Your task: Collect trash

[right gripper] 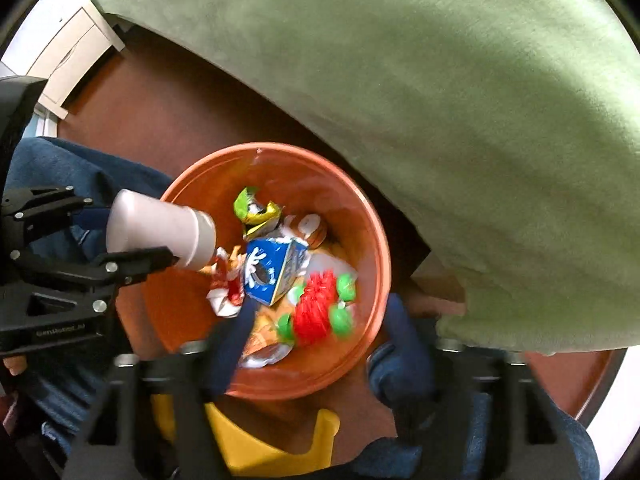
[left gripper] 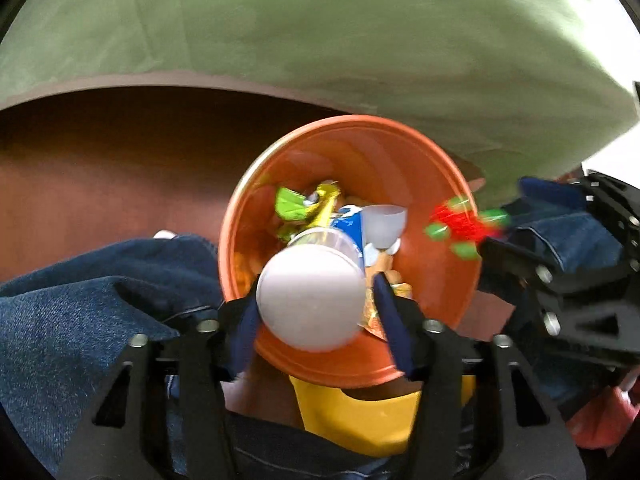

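An orange bin [left gripper: 424,152] [right gripper: 372,240] stands on the floor below both grippers and holds several pieces of trash: a blue carton [right gripper: 276,268], a green and yellow wrapper [right gripper: 252,212] and crumpled packets. A white cup [left gripper: 312,300] [right gripper: 160,228] lies between the fingers of my left gripper [left gripper: 316,288] [right gripper: 132,230] over the bin's rim. The jaws stand wider than the cup, with a gap at one pad. My right gripper [right gripper: 322,304] [left gripper: 516,220] is open above the bin. A blurred red and green wrapper [right gripper: 316,312] [left gripper: 460,224] is loose below its fingers.
A green cloth [right gripper: 480,120] hangs over furniture right behind the bin. The floor [left gripper: 100,168] is brown. A person's legs in blue jeans [left gripper: 80,320] sit on both sides of the bin, and a yellow object [right gripper: 256,448] lies beneath. A white cabinet [right gripper: 72,52] stands far left.
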Tool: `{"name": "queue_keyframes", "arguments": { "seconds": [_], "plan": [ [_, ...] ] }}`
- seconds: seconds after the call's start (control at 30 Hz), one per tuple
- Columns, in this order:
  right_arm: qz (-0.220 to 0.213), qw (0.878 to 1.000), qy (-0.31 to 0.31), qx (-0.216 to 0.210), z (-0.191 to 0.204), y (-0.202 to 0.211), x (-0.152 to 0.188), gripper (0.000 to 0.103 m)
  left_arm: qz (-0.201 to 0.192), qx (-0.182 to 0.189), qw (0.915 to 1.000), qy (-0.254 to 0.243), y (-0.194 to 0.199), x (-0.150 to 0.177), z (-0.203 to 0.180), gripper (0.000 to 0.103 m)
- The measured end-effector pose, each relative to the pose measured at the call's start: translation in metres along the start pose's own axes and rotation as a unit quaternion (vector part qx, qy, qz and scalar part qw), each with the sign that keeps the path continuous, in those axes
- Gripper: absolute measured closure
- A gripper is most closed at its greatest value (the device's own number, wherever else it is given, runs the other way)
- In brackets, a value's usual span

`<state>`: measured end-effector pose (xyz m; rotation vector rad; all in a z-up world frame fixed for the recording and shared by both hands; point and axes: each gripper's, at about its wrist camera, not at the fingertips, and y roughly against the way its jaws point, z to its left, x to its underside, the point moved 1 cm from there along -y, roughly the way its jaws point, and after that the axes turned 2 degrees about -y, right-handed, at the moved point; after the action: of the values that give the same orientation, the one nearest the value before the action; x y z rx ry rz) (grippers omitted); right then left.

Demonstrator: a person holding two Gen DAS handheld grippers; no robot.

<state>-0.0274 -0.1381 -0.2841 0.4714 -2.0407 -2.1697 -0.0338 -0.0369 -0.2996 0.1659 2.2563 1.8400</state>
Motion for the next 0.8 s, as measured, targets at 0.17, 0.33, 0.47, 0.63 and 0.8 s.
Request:
{"name": "queue_keyframes", "arguments": {
  "seconds": [0.17, 0.33, 0.47, 0.63, 0.8],
  "plan": [
    [0.003, 1.0, -0.005, 0.004, -0.007, -0.001, 0.0, 0.025, 0.0, -0.005, 0.9999, 0.014, 0.002, -0.003, 0.007, 0.027],
    [0.004, 1.0, -0.013, 0.003, -0.011, -0.002, 0.001, 0.025, 0.001, -0.004, 0.9997, 0.025, 0.003, -0.005, 0.009, 0.026],
    [0.001, 1.0, -0.02, 0.004, -0.009, 0.0, 0.001, 0.024, 0.0, -0.007, 0.9997, 0.025, 0.008, -0.005, 0.008, 0.024],
    [-0.021, 0.999, -0.032, -0.001, -0.014, 0.021, -0.003, 0.023, -0.031, -0.016, 0.9992, 0.022, 0.032, -0.009, 0.009, 0.023],
    [-0.091, 0.995, -0.045, 0.002, -0.018, 0.078, -0.014, 0.019, -0.1, -0.038, 0.9935, 0.038, 0.083, -0.019, 0.013, 0.023]
  ]
}}
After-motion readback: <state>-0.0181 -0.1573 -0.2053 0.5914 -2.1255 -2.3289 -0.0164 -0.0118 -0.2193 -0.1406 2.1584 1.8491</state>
